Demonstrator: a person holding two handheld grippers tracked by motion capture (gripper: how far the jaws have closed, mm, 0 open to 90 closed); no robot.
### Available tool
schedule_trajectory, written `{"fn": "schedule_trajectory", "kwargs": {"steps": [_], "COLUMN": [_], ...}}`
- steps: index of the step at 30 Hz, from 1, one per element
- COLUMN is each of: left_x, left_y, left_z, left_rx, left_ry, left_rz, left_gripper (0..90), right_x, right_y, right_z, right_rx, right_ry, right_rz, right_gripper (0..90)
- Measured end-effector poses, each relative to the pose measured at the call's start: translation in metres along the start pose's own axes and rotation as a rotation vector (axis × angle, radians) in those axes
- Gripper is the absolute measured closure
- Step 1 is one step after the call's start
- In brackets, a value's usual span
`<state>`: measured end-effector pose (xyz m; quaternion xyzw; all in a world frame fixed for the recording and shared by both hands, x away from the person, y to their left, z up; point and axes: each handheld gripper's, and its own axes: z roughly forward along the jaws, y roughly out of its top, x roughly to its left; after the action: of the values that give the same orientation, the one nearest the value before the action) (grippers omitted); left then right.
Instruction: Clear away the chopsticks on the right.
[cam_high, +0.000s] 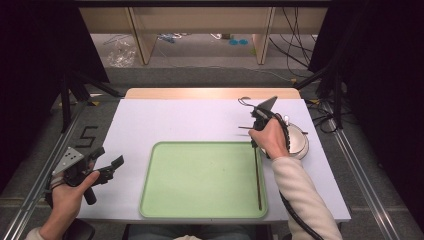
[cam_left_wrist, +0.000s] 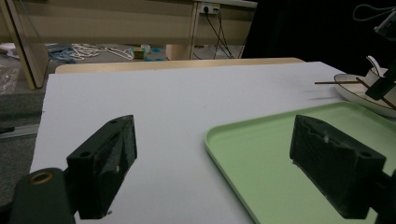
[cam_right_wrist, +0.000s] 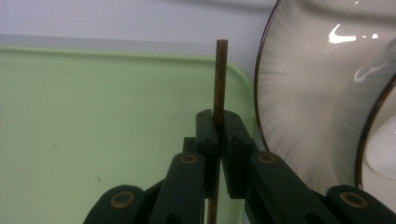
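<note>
Right gripper (cam_right_wrist: 218, 135) jaws clamped on a chopstick (cam_right_wrist: 220, 79), lower centre, over green tray (cam_high: 200, 210) edge beside plate (cam_right_wrist: 299, 93). Left gripper (cam_high: 107, 167) wide open, empty. Next, probably: lay it beside the second chopstick (cam_high: 258, 180).

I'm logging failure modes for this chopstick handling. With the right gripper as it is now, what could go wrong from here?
1. The right gripper pinches the chopstick only near one end, so it could pivot or slip between the jaws.
2. The plate sits right beside the gripper; a sideways move could knock it.
3. A second stick rests across the plate and might be swept off.
</note>
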<state>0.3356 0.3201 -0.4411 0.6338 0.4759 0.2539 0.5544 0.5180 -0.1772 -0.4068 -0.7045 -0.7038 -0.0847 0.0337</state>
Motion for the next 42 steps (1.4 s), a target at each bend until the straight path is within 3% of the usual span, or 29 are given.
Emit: {"fn": "schedule_trajectory", "kwargs": {"steps": [2, 4, 6, 11, 20, 25, 28, 29, 30, 32, 33, 34, 35, 37, 38, 40, 41, 42], "left_x": [0.000, 0.000, 0.000, 0.000, 0.000, 0.000, 0.000, 0.000, 0.000, 0.000, 0.000, 0.000, 0.000, 0.000, 0.000, 0.000, 0.000, 0.000], "left_y": [0.000, 0.000, 0.000, 0.000, 0.000, 0.000, 0.000, 0.000, 0.000, 0.000, 0.000, 0.000, 0.000, 0.000, 0.000, 0.000, 0.000, 0.000], "left_z": [0.000, 0.000, 0.000, 0.000, 0.000, 0.000, 0.000, 0.000, 0.000, 0.000, 0.000, 0.000, 0.000, 0.000, 0.000, 0.000, 0.000, 0.000], "left_rx": [0.001, -0.001, 0.000, 0.001, 0.002, 0.001, 0.002, 0.002, 0.002, 0.002, 0.002, 0.002, 0.002, 0.002, 0.002, 0.002, 0.002, 0.001], "left_ry": [0.001, 0.000, 0.000, 0.001, 0.001, 0.001, 0.001, 0.001, 0.001, 0.001, 0.001, 0.001, 0.000, 0.001, 0.001, 0.001, 0.000, 0.000], "left_rz": [0.000, -0.001, 0.000, 0.001, 0.001, 0.001, 0.001, 0.001, 0.002, 0.002, 0.002, 0.002, 0.002, 0.003, 0.004, 0.003, 0.002, 0.002], "left_gripper": [14.7, 14.7, 14.7, 14.7, 14.7, 14.7, 14.7, 14.7, 14.7, 14.7, 14.7, 14.7, 14.7, 14.6, 14.6, 14.7, 14.6, 14.6], "right_x": [-0.001, 0.000, -0.001, 0.001, 0.003, 0.003, 0.003, 0.006, 0.007, 0.008, 0.008, 0.008, 0.008, 0.010, 0.011, 0.012, 0.014, 0.014], "right_y": [-0.001, -0.001, -0.002, -0.004, -0.005, -0.005, -0.003, 0.001, 0.003, 0.008, 0.008, 0.015, 0.015, 0.024, 0.028, 0.033, 0.034, 0.034], "right_z": [0.004, 0.008, 0.015, 0.023, 0.036, 0.035, 0.025, 0.015, 0.009, -0.001, -0.001, -0.005, -0.005, -0.006, -0.002, 0.004, 0.008, 0.008], "right_rx": [0.013, 0.036, 0.053, 0.052, 0.104, 0.103, 0.056, -0.007, -0.040, -0.132, -0.132, -0.249, -0.249, -0.264, -0.276, -0.238, -0.228, -0.228], "right_ry": [-0.012, -0.020, -0.046, -0.049, -0.069, -0.072, -0.058, -0.039, -0.054, -0.116, -0.116, -0.217, -0.217, -0.286, -0.307, -0.379, -0.391, -0.391], "right_rz": [-0.031, -0.012, -0.037, -0.022, -0.010, -0.020, -0.071, -0.120, -0.179, -0.370, -0.370, -0.612, -0.612, -0.775, -0.891, -1.046, -1.095, -1.095], "right_gripper": [87.5, 87.5, 87.4, 87.4, 85.8, 82.9, 81.2, 77.8, 77.0, 73.2, 73.2, 69.4, 69.4, 66.3, 64.9, 63.5, 64.1, 64.1]}}
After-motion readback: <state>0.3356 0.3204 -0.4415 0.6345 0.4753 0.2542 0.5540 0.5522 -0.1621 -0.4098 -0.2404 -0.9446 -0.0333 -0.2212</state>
